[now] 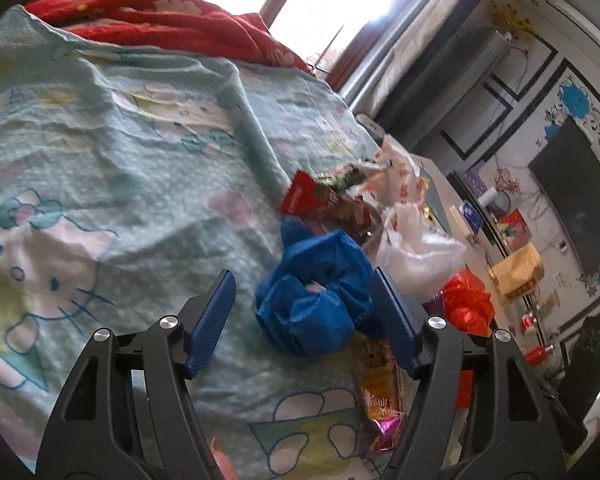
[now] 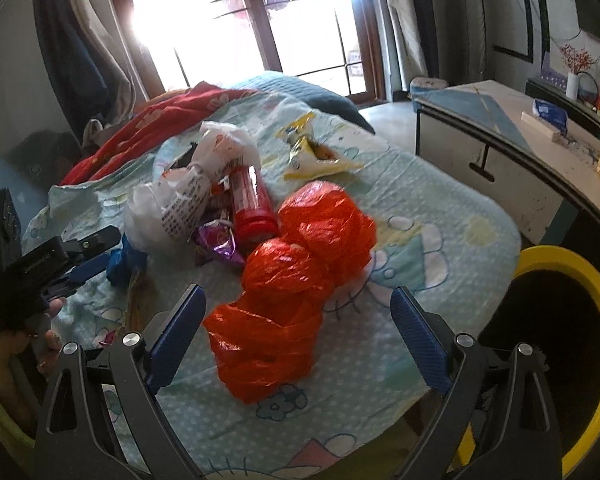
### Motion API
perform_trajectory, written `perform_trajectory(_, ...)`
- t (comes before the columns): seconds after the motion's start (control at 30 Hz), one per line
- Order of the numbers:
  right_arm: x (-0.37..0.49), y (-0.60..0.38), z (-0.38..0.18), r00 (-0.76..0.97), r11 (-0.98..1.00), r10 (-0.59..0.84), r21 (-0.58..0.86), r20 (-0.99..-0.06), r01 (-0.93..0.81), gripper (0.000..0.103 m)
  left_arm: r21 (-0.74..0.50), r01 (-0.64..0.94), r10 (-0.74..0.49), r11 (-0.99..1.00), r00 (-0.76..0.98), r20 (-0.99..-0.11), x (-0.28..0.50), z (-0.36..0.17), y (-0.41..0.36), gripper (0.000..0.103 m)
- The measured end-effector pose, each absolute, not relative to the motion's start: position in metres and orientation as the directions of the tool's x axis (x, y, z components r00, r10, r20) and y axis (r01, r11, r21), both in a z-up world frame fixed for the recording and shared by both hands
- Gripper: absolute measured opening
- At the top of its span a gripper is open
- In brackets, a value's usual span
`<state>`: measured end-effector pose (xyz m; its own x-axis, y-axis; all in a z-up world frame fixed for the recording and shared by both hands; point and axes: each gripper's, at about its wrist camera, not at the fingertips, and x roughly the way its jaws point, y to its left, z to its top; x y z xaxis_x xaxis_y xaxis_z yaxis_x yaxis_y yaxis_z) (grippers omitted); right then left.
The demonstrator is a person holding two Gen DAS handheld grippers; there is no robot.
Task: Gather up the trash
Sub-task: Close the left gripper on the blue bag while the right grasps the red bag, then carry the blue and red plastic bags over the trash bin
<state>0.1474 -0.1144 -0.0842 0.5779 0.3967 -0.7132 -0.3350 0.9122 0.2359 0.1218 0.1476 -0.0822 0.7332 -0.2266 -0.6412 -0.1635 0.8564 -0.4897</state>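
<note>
Bed sheet point(image 2: 440, 184): soft woven cloth, matt, wrinkled, cartoon print. Red blanket point(image 1: 172, 20): cloth, matt. Blue bag point(image 1: 316, 300): thin plastic film, crumpled, dull sheen. Orange-red bag point(image 2: 296, 276): thin plastic film, glossy, creased, translucent. White bag point(image 2: 188, 200): thin plastic, slightly glossy. Purple wrapper point(image 2: 220, 244): foil-like, shiny. Red bottle point(image 2: 252, 208): smooth glossy plastic. Yellow snack packet point(image 2: 312, 156): glossy film. Left gripper point(image 1: 304, 308): fingers point(image 1: 214, 320) of blue textured plastic, matt; black matt arms with polished metal pins. Bin rim point(image 2: 580, 276): smooth yellow plastic.
</note>
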Motion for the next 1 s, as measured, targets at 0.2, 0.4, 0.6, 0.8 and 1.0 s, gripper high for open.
perform_trajectory(0.2, 0.149, -0.109, -0.099, 0.525, 0.905, 0.407, 0.251, -0.748, -0.343, 0.070, -0.464, -0.159, -0.224, 0.871, 0.712, -0.665, 0.126, -0.084, 0.142, 0.053)
perform_trajectory(0.4, 0.146, -0.116, -0.100, 0.527, 0.910, 0.395, 0.242, -0.752, -0.337, 0.033, -0.444, -0.139, -0.235, 0.885, 0.690, -0.685, 0.129, -0.086, 0.132, 0.029)
perform_trajectory(0.6, 0.138, -0.127, -0.097, 0.548, 0.914, 0.390, 0.238, -0.740, -0.330, 0.023, -0.449, -0.131, -0.247, 0.884, 0.685, -0.685, 0.127, -0.087, 0.135, 0.015)
perform_trajectory(0.8, 0.129, -0.135, -0.091, 0.566, 0.910, 0.399, 0.239, -0.722, -0.338, 0.022, -0.455, -0.150, -0.227, 0.878, 0.706, -0.671, 0.121, -0.079, 0.147, 0.012)
perform_trajectory(1.0, 0.123, -0.140, -0.083, 0.584, 0.906, 0.409, 0.239, -0.701, -0.349, 0.020, -0.442, -0.161, -0.184, 0.882, 0.747, -0.639, 0.114, -0.059, 0.161, 0.012)
